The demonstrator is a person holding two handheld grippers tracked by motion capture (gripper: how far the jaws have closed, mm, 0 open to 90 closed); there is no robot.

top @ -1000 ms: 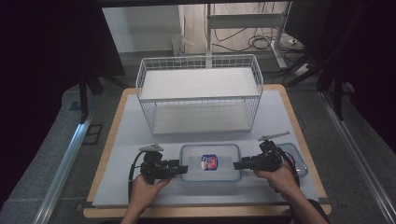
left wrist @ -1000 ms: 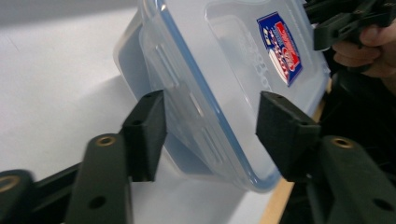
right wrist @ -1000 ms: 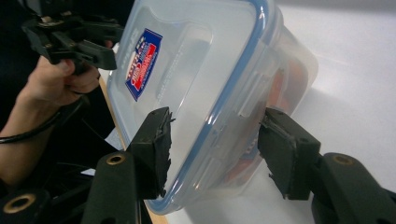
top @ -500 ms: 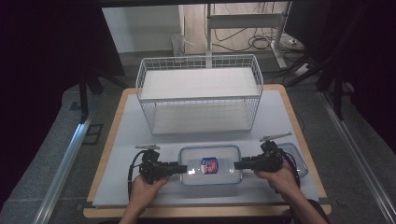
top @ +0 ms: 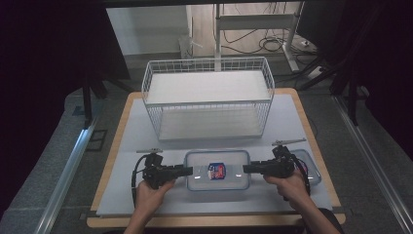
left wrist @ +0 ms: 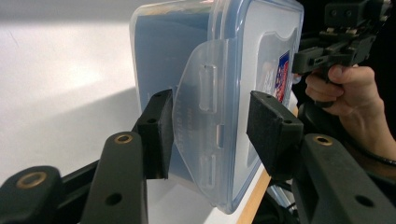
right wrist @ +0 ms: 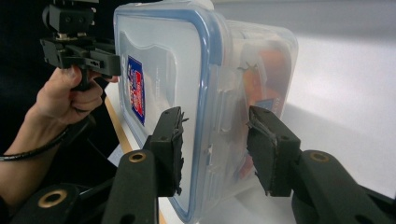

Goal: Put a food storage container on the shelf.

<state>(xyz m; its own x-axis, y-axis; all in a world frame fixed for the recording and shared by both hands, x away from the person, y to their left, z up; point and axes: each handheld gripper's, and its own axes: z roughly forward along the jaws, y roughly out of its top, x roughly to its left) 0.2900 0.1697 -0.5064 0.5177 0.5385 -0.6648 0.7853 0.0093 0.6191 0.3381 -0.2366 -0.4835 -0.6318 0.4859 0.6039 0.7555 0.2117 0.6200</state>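
Since the earlier picture, the left gripper (top: 189, 170) and the right gripper (top: 246, 168) have been brought in a little toward the two short ends of the clear box (top: 217, 169), and the jaws of both have just been closing. The box is found in the lower middle of the high view, flat on the grey table mat (top: 131, 131), in front of the white wire basket (top: 208, 97), which stands in the middle of the frame. A second clear lid (top: 308, 165) lies at the lower right, just behind the right hand (top: 287, 184). In the left gripper view, the box's side flap (left wrist: 205, 135) is seen between the two black pads (left wrist: 159, 133), but a gap is left on each side, so nothing is pinched yet. In the right gripper view, the box edge with its blue seal (right wrist: 208, 112) is also set between the pads (right wrist: 268, 149), again with small gaps. Both claws are partly open around the box ends. One is placed at each end, most likely so that the box can be held evenly, or so that the flaps can be pressed. Something orange (right wrist: 261, 79) is seen inside the box.
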